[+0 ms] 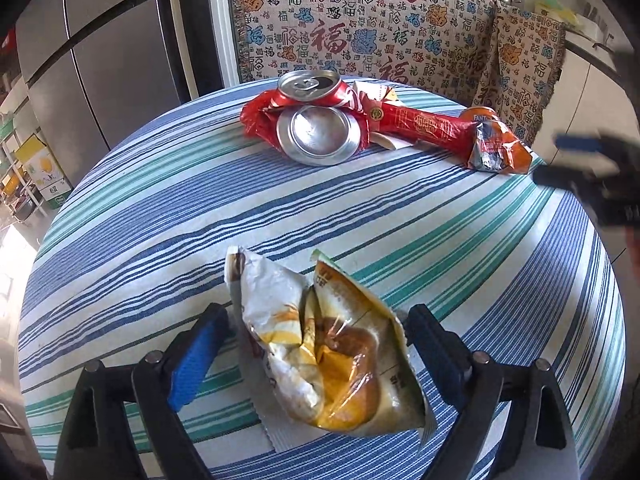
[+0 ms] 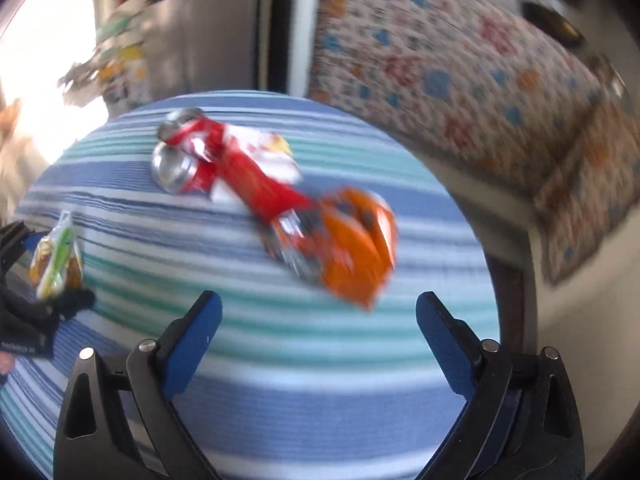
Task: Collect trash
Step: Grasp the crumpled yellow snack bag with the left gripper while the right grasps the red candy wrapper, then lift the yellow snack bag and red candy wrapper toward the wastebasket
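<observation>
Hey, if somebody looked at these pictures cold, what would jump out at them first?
Probably the crumpled snack bag lying up close on the striped tablecloth, between the open jaws of the left gripper. Farther back lies a heap of red litter: a crushed red can, a red wrapper and an orange can.

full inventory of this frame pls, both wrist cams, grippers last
snack bag: 1, white and yellow, crumpled, near table edge, between the left gripper's open jaws
crushed can: 1, red and silver, far side of table
red wrapper: 1, beside the can, to its right
orange wrapper: 1, right end of that pile
tablecloth: 1, blue, green, white stripes
patterned throw: 1, cream, behind table
fridge: 1, grey, back left
left gripper: black, blue pads, open
right gripper: open, empty, blurred view
</observation>
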